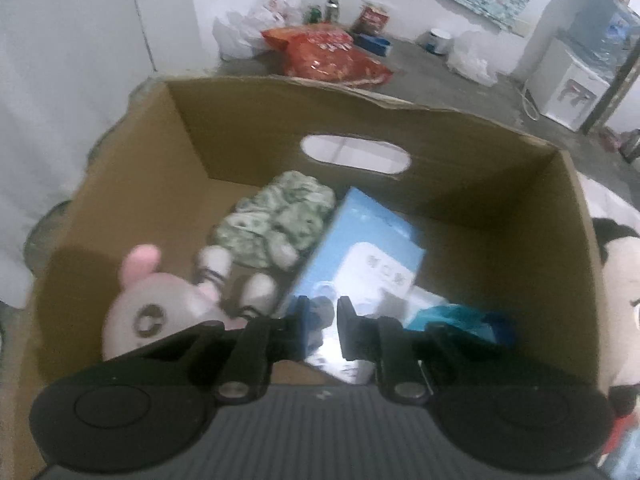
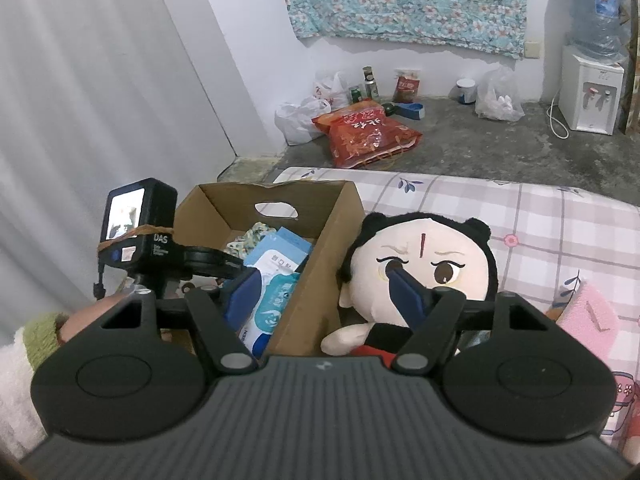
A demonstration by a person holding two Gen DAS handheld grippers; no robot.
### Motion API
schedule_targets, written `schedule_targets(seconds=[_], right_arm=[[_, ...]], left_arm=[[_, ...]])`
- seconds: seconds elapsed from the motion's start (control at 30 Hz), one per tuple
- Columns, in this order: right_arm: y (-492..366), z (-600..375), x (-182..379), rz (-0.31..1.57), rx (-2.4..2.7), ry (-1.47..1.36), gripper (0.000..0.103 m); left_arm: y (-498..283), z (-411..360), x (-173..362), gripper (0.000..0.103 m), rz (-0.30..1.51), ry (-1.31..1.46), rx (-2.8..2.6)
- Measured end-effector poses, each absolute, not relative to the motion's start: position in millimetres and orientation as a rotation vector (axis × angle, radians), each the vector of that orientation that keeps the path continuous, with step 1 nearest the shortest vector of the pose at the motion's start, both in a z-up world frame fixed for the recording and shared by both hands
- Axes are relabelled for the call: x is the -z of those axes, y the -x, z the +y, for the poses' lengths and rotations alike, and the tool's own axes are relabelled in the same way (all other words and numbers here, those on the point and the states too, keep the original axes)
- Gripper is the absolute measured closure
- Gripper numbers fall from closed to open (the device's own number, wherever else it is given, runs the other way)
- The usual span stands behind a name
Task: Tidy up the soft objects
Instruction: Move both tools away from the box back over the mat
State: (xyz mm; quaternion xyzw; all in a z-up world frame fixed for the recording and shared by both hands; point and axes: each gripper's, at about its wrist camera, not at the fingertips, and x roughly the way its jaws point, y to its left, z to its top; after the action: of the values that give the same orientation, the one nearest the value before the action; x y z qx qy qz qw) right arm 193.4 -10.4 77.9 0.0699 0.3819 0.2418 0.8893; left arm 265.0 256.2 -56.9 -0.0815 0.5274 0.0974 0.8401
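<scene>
An open cardboard box (image 1: 440, 148) stands on the bed. Inside it lie a pale pink plush (image 1: 156, 312) at the left, a green patterned soft bundle (image 1: 280, 220), a blue tissue pack (image 1: 372, 248) and a wipes pack (image 1: 452, 316). My left gripper (image 1: 323, 320) hangs over the box's near side, shut, with nothing visibly gripped; the pink plush lies just left of it. A big-headed doll with black hair (image 2: 424, 256) leans against the box's right wall (image 2: 320, 248). My right gripper (image 2: 326, 292) is open, one finger before the doll's face, the other over the box.
The bed has a checked floral sheet (image 2: 560, 220), and a pink towel (image 2: 588, 312) lies right of the doll. On the concrete floor beyond are a red bag (image 2: 364, 132), white plastic bags and a water dispenser (image 2: 592, 92). A green-sleeved hand (image 2: 44, 332) holds the left gripper.
</scene>
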Motion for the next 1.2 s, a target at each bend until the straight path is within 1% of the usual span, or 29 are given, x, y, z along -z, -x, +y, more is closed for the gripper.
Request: schedule_targets(seconds=[0.13, 0.17, 0.27, 0.3, 0.33, 0.37, 0.43, 0.47, 0.57, 0.6, 0.63, 0.8, 0.97, 1.2], right_arm=[[-196, -11, -75, 0.798, -0.503, -0.150, 0.032], [-196, -11, -74, 0.800, -0.501, -0.150, 0.032], [-195, -12, -72, 0.805, -0.501, -0.152, 0.032], [-195, -12, -72, 0.804, -0.501, -0.150, 0.032], [-194, -13, -73, 0.800, -0.500, -0.147, 0.032], [-192, -13, -73, 0.796, -0.498, -0.145, 0.031], [-189, -15, -74, 0.791, -0.493, -0.147, 0.029], [-187, -17, -75, 0.789, -0.490, -0.152, 0.028], [-178, -28, -79, 0.779, -0.470, -0.161, 0.024], [-173, -32, -80, 0.773, -0.459, -0.162, 0.022], [-168, -38, -81, 0.768, -0.451, -0.163, 0.021], [-137, -75, -86, 0.751, -0.404, -0.181, 0.020], [-94, -126, -84, 0.744, -0.338, -0.224, 0.018], [-32, -188, -69, 0.755, -0.243, -0.267, 0.017]], left_arm=[[-271, 251, 60, 0.086, 1.124, 0.185, -0.186], [-271, 250, 58, 0.084, 1.117, 0.183, -0.182], [-264, 244, 46, 0.067, 1.079, 0.150, -0.173], [-261, 242, 40, 0.057, 1.069, 0.135, -0.172], [-257, 240, 35, 0.049, 1.057, 0.120, -0.169], [-253, 238, 27, 0.047, 1.042, 0.106, -0.165], [-242, 233, 13, 0.039, 1.014, 0.078, -0.158], [-236, 231, 4, 0.037, 0.996, 0.069, -0.150], [-211, 222, -21, 0.027, 0.944, 0.045, -0.128], [-203, 218, -29, 0.020, 0.927, 0.033, -0.119], [-192, 214, -39, 0.016, 0.906, 0.020, -0.113], [-141, 192, -76, 0.008, 0.822, -0.020, -0.077], [-88, 167, -99, 0.003, 0.753, -0.005, -0.022], [-38, 107, -95, 0.001, 0.719, -0.069, 0.074]])
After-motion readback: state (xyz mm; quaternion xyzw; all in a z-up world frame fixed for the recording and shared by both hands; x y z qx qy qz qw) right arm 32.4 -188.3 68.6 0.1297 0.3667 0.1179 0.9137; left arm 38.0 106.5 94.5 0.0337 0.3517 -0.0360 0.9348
